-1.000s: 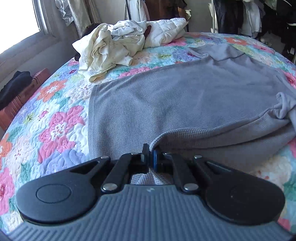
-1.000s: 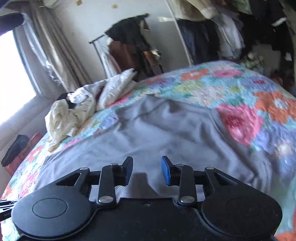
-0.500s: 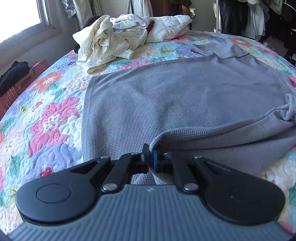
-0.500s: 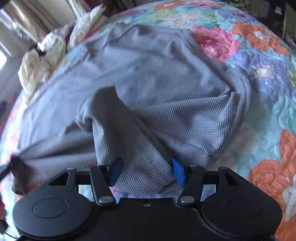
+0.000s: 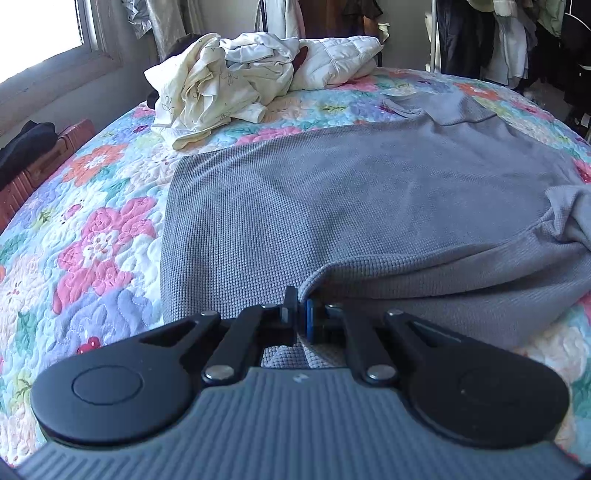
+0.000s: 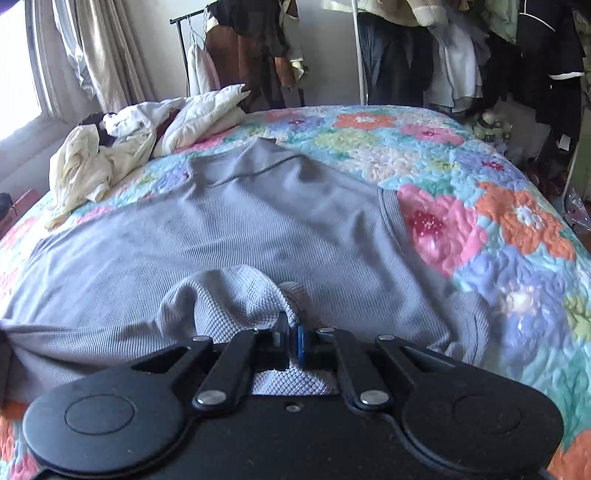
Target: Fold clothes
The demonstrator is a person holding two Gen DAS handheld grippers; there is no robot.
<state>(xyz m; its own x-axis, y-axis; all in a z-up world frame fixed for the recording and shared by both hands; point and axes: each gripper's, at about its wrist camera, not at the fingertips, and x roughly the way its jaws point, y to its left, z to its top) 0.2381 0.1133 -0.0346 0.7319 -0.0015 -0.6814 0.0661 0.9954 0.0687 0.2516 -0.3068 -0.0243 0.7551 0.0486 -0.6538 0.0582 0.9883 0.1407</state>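
Grey shirt [image 5: 369, 206] spread flat on the quilt [image 5: 92, 240], near edge lifted. My left gripper [image 5: 300, 317] is pinched tight on that edge; my right gripper [image 6: 290, 341] is clamped on a bunched fold of it. Risk, as I judge it: uneven pull between the two grips would skew the fold, and the thin pinch on the left could slip.

Ahead of the jaws we see a bed under a floral quilt [image 5: 99, 236] of pink, orange and blue blooms. Far ahead and to the left, a bright window [image 5: 37, 33] pours daylight past pale curtains [image 6: 99, 51]. Straight ahead and to the right, a clothes rack [image 6: 443, 55] crowds a plain wall [image 6: 159, 44]. A reddish-brown case [image 5: 40, 170] sits far left.
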